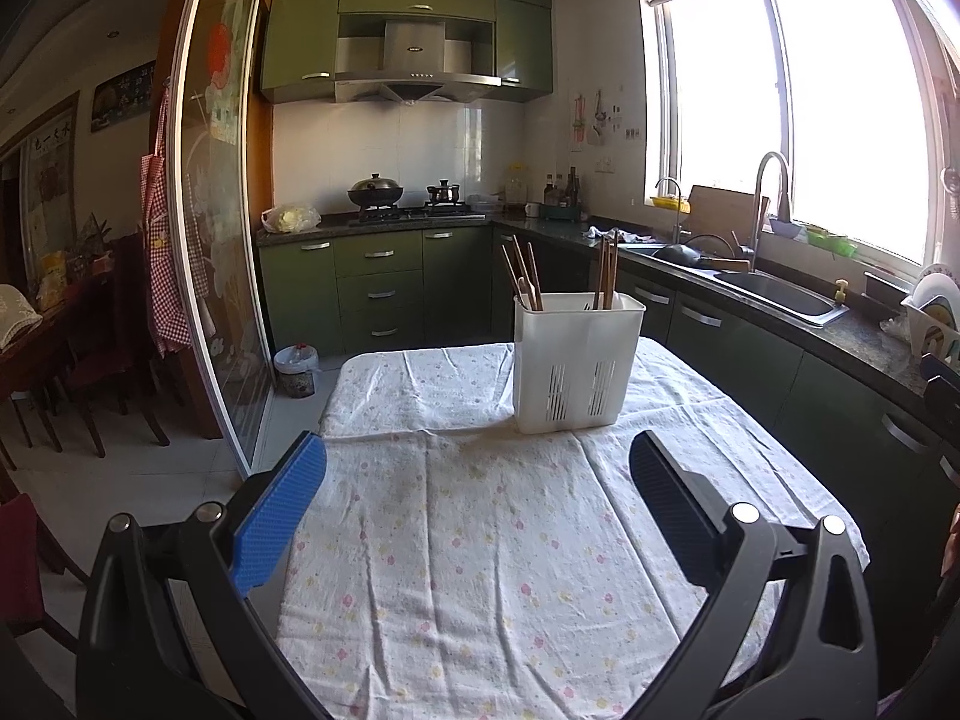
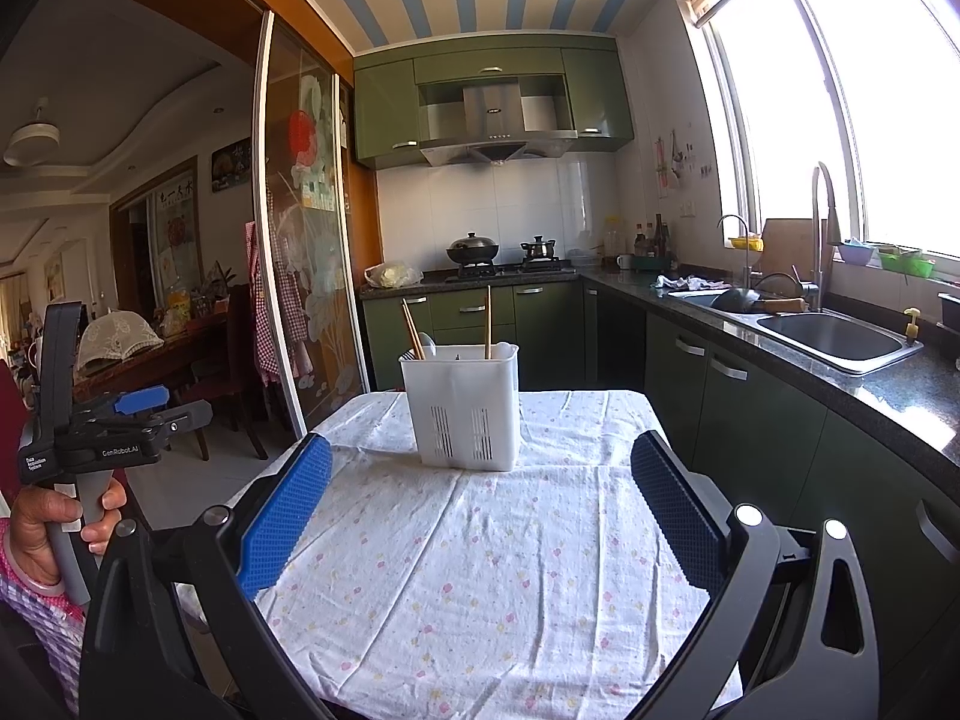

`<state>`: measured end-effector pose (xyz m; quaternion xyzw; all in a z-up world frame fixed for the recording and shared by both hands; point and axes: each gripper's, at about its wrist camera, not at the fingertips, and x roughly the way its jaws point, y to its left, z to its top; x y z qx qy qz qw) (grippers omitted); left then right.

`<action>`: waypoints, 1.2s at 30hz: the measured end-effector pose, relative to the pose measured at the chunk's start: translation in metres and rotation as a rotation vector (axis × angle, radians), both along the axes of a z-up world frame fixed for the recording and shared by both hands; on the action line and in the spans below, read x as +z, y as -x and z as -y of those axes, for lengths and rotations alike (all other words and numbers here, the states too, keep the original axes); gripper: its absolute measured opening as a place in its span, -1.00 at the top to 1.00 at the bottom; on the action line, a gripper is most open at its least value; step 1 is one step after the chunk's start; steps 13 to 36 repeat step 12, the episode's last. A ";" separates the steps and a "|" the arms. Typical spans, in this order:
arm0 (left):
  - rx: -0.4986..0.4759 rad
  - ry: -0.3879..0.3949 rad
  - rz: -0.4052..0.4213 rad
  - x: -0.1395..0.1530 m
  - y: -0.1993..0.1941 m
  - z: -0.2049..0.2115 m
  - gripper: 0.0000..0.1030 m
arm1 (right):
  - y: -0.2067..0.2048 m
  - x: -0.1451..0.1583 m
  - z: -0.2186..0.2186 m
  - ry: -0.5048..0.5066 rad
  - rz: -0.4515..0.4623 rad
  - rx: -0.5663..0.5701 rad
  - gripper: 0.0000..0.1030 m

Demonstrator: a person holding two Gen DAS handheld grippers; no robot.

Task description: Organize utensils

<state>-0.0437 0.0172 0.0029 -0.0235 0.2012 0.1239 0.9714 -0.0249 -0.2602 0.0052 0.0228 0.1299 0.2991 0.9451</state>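
A white slotted utensil holder stands upright on the table's flowered cloth; it also shows in the right wrist view. Wooden chopsticks lean in its left compartment, more chopsticks stand in its right one. A spoon shows by the left chopsticks. My left gripper is open and empty, short of the holder. My right gripper is open and empty, in front of the holder. The left gripper also shows at the far left, held off the table.
A dark counter with a sink and tap runs along the right. A stove with pots stands at the back. A sliding glass door and dining chairs are at the left. A small bin stands on the floor.
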 end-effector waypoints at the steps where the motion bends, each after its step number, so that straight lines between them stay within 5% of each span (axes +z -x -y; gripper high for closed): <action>1: 0.003 -0.002 -0.001 0.000 0.000 0.000 -0.87 | 0.000 -0.001 0.000 0.000 0.000 0.000 -0.91; 36: 0.023 0.008 -0.027 0.001 -0.004 -0.005 -0.87 | 0.000 -0.001 -0.001 0.000 -0.002 -0.001 -0.91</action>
